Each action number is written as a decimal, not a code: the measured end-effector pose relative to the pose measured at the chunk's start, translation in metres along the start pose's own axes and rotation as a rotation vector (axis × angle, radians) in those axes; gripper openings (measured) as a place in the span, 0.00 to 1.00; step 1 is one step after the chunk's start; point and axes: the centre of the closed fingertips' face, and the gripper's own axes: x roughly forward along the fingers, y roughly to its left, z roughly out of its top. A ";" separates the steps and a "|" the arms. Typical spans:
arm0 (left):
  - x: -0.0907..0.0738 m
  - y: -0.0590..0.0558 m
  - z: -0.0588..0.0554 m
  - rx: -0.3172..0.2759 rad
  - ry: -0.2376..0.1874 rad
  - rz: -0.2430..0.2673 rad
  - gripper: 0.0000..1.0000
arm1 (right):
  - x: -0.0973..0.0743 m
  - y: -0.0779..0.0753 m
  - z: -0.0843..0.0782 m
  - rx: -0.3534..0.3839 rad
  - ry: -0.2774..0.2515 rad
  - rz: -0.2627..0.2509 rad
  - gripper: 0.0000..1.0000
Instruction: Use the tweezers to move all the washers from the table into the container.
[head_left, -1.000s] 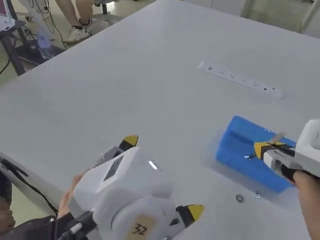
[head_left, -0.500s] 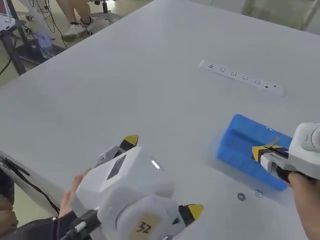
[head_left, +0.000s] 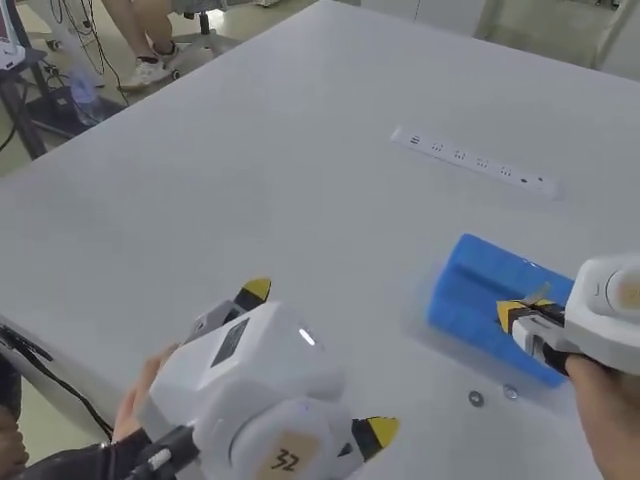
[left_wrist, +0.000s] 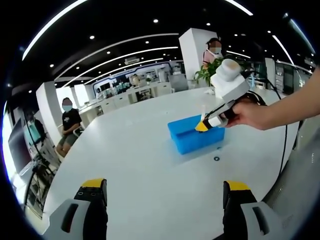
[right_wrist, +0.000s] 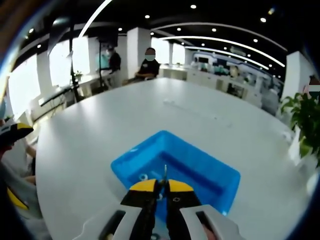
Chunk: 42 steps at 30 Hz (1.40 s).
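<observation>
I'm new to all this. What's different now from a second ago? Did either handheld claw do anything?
The right gripper, shut on the tweezers, edged slightly further in over the blue container; much of the shift is the camera moving. Nothing was picked up or released. The left gripper stays open and idle, and two washers still lie on the table beside the container.

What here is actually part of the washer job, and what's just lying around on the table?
Part of the job: thin metal tweezers in the right gripper; blue rectangular plastic container; two small metal washers on the white table.
Just lying about: long white power strip; open left gripper, holding nothing.
</observation>
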 end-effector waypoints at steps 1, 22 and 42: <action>0.000 0.000 0.000 0.001 0.000 -0.001 0.99 | 0.000 0.001 0.000 0.000 0.001 0.002 0.03; -0.001 0.000 -0.001 0.004 0.004 0.001 0.99 | -0.044 0.011 0.032 -0.037 -0.066 0.046 0.03; 0.000 0.000 -0.002 0.011 0.011 -0.003 0.99 | -0.063 0.045 -0.020 -0.069 0.030 0.151 0.03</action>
